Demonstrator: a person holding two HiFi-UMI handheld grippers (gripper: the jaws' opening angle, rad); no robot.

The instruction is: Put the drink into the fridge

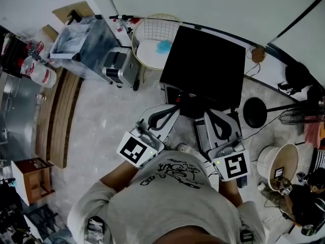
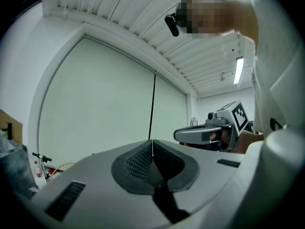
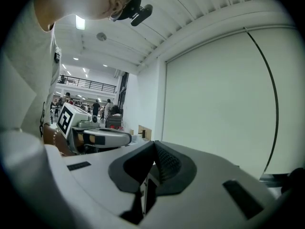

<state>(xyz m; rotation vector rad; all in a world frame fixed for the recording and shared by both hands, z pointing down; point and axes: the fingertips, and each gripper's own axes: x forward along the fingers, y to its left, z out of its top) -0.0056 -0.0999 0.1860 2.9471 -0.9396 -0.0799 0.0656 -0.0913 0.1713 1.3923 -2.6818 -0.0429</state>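
Fingers of the left gripper [image 2: 152,147] and the right gripper [image 3: 154,149] are pressed together on nothing, both pointing at 12 o'clock toward the black fridge-like box [image 1: 203,65]; no drink shows, so it is either stowed inside or awaiting fetching.

Head view looks steeply down at floor [image 1: 99,118]

Black boxy fridge [image 1: 203,67], upright on floor [image 1: 101,121], near wall [image 1: 203,4]
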